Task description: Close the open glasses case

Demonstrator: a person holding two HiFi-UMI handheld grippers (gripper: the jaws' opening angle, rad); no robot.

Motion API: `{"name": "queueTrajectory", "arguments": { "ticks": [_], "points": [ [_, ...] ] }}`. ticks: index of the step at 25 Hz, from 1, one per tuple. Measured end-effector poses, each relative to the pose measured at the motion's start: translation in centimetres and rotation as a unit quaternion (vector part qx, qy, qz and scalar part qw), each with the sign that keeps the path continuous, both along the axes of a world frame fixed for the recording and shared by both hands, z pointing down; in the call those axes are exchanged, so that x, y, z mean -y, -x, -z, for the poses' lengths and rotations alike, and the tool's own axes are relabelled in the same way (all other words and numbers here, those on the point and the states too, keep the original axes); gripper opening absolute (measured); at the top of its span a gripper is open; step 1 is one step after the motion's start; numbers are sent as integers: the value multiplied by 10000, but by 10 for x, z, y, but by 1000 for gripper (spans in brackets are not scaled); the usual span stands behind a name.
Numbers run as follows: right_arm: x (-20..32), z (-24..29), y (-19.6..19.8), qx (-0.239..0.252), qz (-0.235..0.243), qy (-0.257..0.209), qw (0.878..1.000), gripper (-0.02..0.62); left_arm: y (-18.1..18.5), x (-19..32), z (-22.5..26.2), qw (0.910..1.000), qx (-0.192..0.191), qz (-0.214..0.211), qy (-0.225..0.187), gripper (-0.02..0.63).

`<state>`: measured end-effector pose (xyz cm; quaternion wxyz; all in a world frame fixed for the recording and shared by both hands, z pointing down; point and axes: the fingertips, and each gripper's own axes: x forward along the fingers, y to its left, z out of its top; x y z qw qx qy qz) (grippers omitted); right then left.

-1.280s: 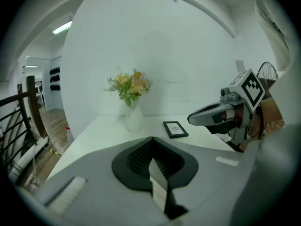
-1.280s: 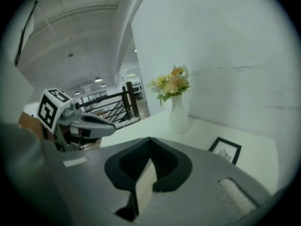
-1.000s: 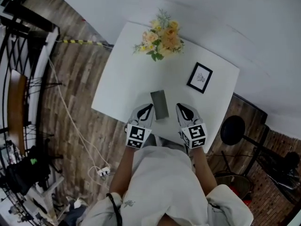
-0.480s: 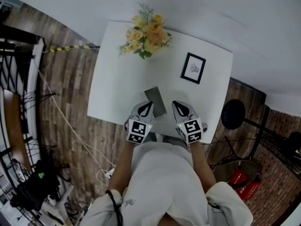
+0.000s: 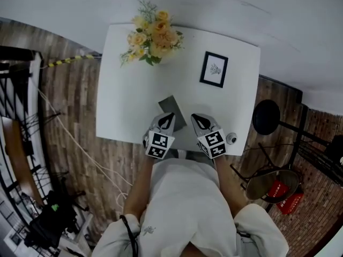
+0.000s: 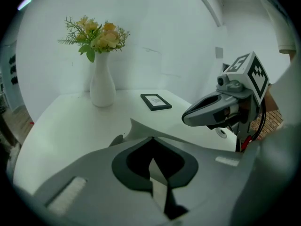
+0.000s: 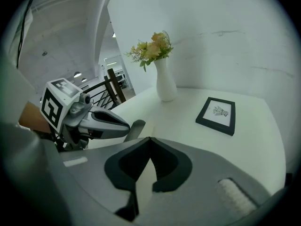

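You are standing over a white, smooth, square surface (image 5: 123, 90) with rounded corners. It sits on a floor of dark wood planks (image 5: 69, 106) and butts against a plain white wall (image 5: 214, 4) on the far side. A black round stool (image 5: 266, 116) stands off the surface's right side. At the far left a slim white vase (image 6: 102, 86) holds yellow and peach flowers (image 5: 153, 36). To the right of the flowers lies a small picture in a black rectangular frame (image 5: 214, 69). A small round thing (image 5: 231, 138) sits at the near right corner. The glasses case (image 5: 171, 108), a matte grey oblong, lies close to the near edge, just ahead of and between your two tools. You cannot tell from these views how its lid stands. Your left tongs (image 5: 169, 116) are pressed together at the tips with nothing between them. Your right tongs (image 5: 196, 118) are likewise pressed together and empty. Both are smooth grey shells with dark inner pads.
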<state>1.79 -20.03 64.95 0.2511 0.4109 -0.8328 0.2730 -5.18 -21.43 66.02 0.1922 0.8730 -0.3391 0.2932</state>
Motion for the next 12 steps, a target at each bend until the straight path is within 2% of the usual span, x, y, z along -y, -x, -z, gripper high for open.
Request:
{"name": "queueTrajectory", "arguments": {
  "ticks": [12],
  "points": [
    [-6, -24, 10, -114, 176, 283, 9994, 4, -21, -6, -25, 9990, 139, -344, 261, 20]
  ]
}}
